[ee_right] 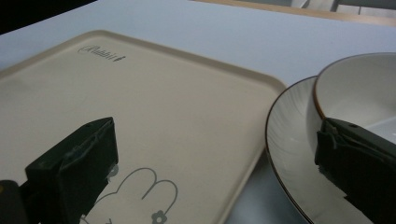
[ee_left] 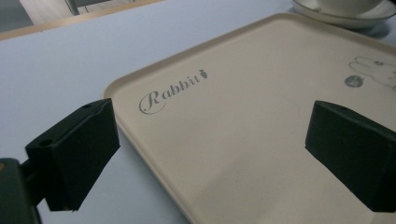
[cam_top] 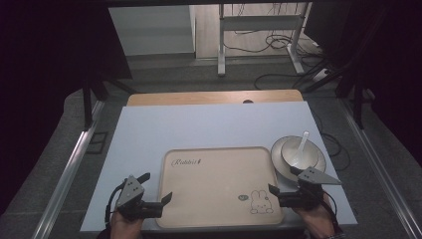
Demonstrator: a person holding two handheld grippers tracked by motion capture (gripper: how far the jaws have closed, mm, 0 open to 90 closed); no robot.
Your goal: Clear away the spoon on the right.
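Tabletop [cam_top: 199,124], pale blue-white and rectangular, with a light wooden strip [cam_top: 214,97] along its far edge, carries everything in the scene. Largest item on it is the beige square plastic tray [cam_top: 219,184] with rounded corners, lying flat at the near middle; "Rabbit" lettering [cam_top: 188,162] sits at its far left corner, a line-drawn rabbit [cam_top: 261,201] at its near right corner. Tray surface is bare.

White round ceramic plate [cam_top: 279,164] with a thin dark rim lies just beside the tray's far right corner; whether the two rims touch cannot be told. A white ceramic bowl [cam_top: 300,152] stands on the plate, with a white spoon [cam_top: 301,142] leaning in it, handle pointing away.

Left gripper [cam_top: 157,199] is held low at the tray's near left corner, jaws spread wide and grasping nothing; in the left gripper view they straddle the tray's left edge. Right gripper [cam_top: 282,191] is held at the tray's near right edge, jaws likewise released wide, one over the tray, the other over the plate and bowl.
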